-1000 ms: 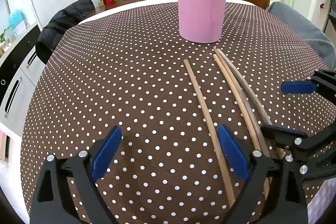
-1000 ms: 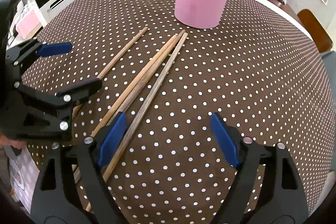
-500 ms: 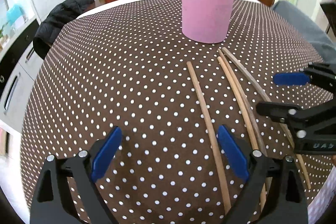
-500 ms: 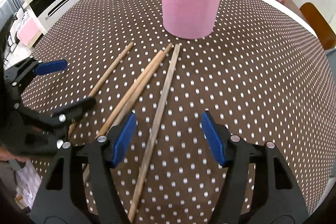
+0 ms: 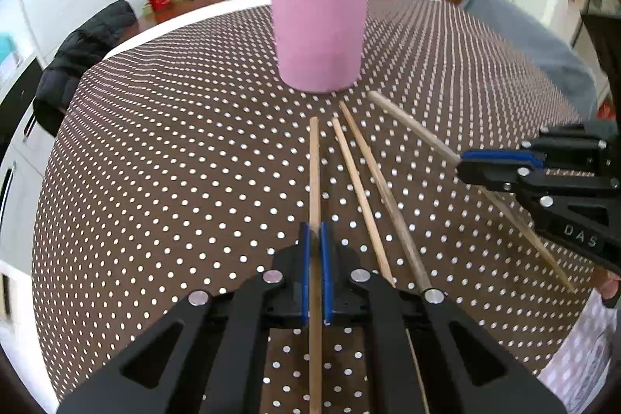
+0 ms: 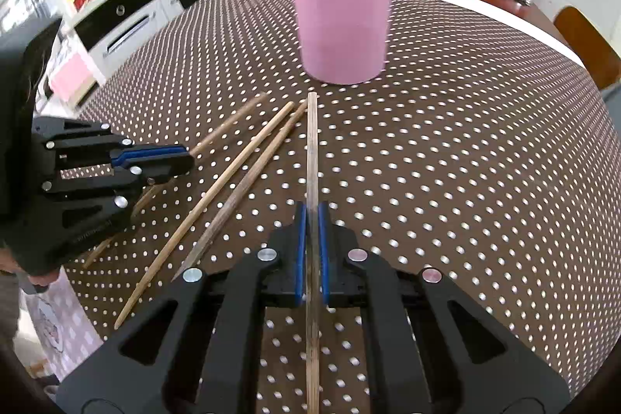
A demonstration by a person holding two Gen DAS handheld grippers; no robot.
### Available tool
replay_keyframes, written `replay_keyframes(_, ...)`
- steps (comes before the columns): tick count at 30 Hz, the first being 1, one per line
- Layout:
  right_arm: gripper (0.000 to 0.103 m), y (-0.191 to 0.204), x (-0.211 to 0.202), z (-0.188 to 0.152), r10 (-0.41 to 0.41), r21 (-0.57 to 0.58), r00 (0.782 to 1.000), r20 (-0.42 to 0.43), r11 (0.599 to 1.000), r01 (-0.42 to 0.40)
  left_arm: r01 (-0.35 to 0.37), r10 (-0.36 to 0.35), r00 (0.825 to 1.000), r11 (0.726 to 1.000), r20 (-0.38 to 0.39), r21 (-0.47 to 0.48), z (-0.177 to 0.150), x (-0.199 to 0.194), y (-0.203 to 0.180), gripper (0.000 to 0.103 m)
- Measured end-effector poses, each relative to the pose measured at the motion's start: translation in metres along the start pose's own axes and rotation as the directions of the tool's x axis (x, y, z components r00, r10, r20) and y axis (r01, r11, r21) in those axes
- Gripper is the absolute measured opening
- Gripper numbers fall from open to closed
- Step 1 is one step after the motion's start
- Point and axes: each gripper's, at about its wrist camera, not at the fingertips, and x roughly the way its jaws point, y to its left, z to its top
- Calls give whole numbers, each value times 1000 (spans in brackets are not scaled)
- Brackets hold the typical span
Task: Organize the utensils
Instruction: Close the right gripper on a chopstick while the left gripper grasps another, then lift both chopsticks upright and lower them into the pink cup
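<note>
Chopsticks: we have our left gripper [image 5: 315, 270] clamped on one chopstick [image 5: 314, 173], right gripper [image 6: 310, 251] on another [image 6: 311, 150], both aimed toward the pink holder [image 5: 318, 30] mid-table; two loose sticks [image 5: 365, 181] lie between, nearer the near edge.

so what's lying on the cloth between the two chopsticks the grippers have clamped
Two loose chopsticks lie side by side on the dotted tablecloth, between the left gripper's chopstick and the right gripper's chopstick. The left wrist view shows it best.
</note>
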Motion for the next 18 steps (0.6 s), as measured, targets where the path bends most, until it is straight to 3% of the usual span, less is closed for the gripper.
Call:
replay_keyframes(6,6,-8,-23,0,57,51,994,91,997,-62,41,-25,989,993,145,-106,-1,-33,17,5)
replay_keyframes(11,6,-13,-46,3,126,81,965,229,986,-148,98,-40,950,980,311,-171,4,-66,22,5)
replay_keyframes(13,6,-16,-53,8,139,91,950,279,981,-171,116,-38,926,975,375,-188,14,-74,22,5)
replay_keyframes(18,6,-22,-75,14,145,95,909,390,976,-196,141,-41,881,974,471,-179,28,-92,26,5)
